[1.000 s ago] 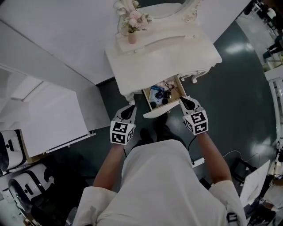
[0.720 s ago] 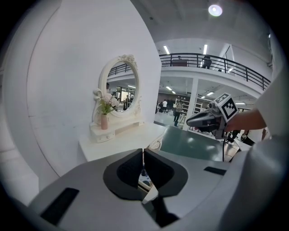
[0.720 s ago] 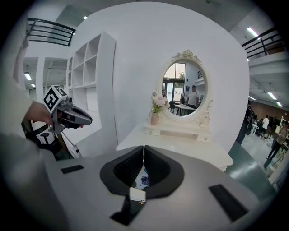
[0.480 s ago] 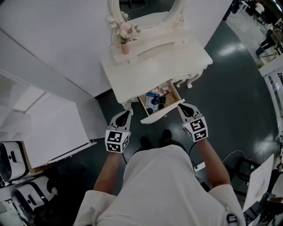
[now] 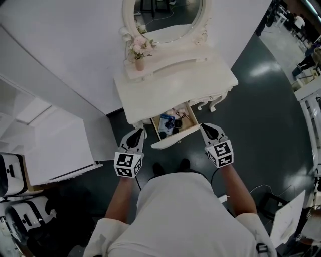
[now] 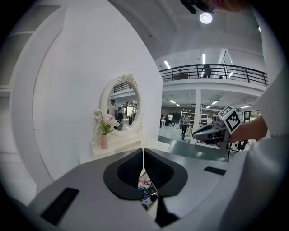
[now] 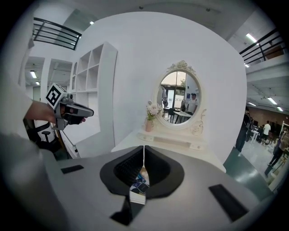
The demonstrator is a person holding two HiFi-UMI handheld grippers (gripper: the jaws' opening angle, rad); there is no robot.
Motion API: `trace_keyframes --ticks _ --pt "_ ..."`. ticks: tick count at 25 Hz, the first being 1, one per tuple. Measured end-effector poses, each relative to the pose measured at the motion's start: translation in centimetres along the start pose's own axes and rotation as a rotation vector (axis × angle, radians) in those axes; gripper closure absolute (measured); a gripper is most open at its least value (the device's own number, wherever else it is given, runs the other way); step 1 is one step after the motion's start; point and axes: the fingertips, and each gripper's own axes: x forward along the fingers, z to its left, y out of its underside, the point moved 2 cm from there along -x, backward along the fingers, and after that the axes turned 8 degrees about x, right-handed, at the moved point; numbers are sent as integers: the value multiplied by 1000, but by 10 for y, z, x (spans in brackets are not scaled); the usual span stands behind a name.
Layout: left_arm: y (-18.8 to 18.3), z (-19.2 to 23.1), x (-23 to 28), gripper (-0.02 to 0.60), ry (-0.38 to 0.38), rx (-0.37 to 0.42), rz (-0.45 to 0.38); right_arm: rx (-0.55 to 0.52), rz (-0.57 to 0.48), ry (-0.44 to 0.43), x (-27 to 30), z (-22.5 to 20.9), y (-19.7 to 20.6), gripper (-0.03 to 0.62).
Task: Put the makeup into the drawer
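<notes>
The white vanity table (image 5: 165,90) has its small drawer (image 5: 170,143) pulled out toward me. Several makeup items (image 5: 169,123) lie inside it, among them a blue packet and dark compacts. My left gripper (image 5: 139,132) hangs just left of the drawer front, shut and empty. My right gripper (image 5: 203,127) is just right of the drawer front, also shut and empty. In the left gripper view the jaws (image 6: 143,155) meet in a thin line, with the makeup (image 6: 147,191) showing below them. The right gripper view shows the same for the closed gripper (image 7: 144,153) and the makeup (image 7: 139,186).
An oval mirror (image 5: 163,12) and a pink vase of flowers (image 5: 139,62) stand at the back of the table. White shelving (image 5: 45,135) stands to my left. Dark floor (image 5: 261,115) spreads to the right. My feet (image 5: 170,165) are below the drawer.
The head view has drawn back from the table, so more of the mirror shows. Both grippers stay shut on either side of the drawer front. The left one sits a little lower.
</notes>
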Motion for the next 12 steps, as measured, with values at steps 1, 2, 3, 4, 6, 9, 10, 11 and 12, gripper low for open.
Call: trace_keyframes --ticks 1,2,3,4,6,9,10,11,12 --pt "-3 -2 2 557 -8 -8 -1 -4 -7 -7 -2 -4 -3 565" --pt "-6 -4 4 557 -15 -15 -3 -9 -13 -14 -3 -7 -6 565" --pt "-10 -7 5 557 -20 -21 -7 -13 -20 -19 -4 -11 -9 565" --pt "-14 -9 6 557 -24 -22 -11 -13 -27 -24 -4 -15 -12 565" --pt "-21 -14 7 557 -29 -20 -22 0 -42 -30 -4 -23 -17 565" --pt "-27 -19 9 557 -36 -16 -28 14 -63 -34 -3 -33 -24 565" --pt "-28 -19 9 557 -38 -15 -26 10 -68 -37 -2 -35 -26 565" --pt "-28 -19 10 557 -42 -15 -24 4 -74 -41 -1 -37 -27 565" --pt "-29 -19 10 557 -48 -16 -23 -3 -79 -45 -1 -39 -29 565"
